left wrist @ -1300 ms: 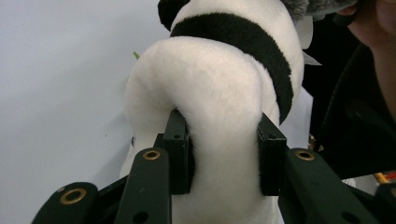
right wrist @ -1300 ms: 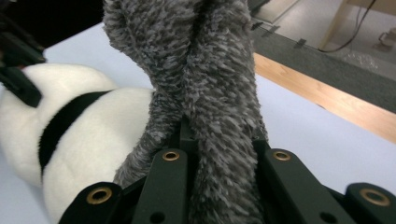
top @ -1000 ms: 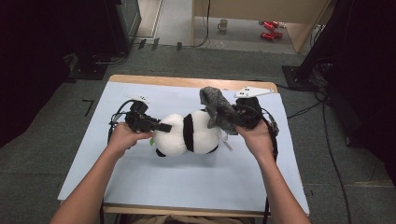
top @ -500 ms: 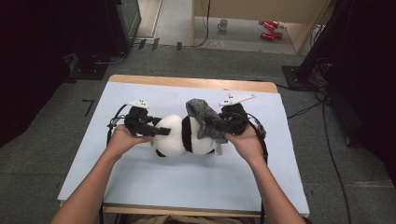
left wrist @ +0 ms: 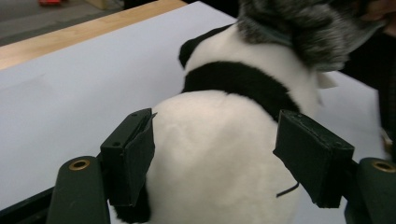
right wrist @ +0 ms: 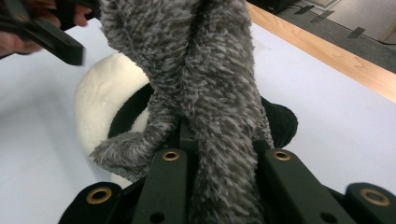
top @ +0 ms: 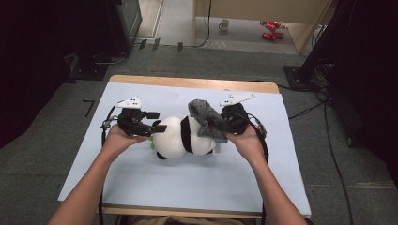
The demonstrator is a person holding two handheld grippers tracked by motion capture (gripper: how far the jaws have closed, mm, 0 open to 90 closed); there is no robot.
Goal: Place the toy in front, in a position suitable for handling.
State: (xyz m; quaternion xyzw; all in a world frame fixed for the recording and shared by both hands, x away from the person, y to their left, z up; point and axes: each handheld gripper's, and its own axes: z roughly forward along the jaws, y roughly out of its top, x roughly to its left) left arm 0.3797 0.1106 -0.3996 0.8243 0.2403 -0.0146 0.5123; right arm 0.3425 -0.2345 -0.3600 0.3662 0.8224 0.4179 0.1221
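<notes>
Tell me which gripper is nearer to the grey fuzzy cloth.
Right. The right gripper is shut on the grey fuzzy cloth. The left gripper, jaws just opened, straddles the panda's white rear, at the far end from the cloth.

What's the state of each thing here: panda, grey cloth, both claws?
Panda: lying on its side on the table, cloth draped over one end.
Grey cloth: fuzzy, bunched, pinched in the right claw.
Left claw: open, jaws have just been opening; panda's white body between them, pads off it.
Right claw: shut on the grey cloth.
</notes>
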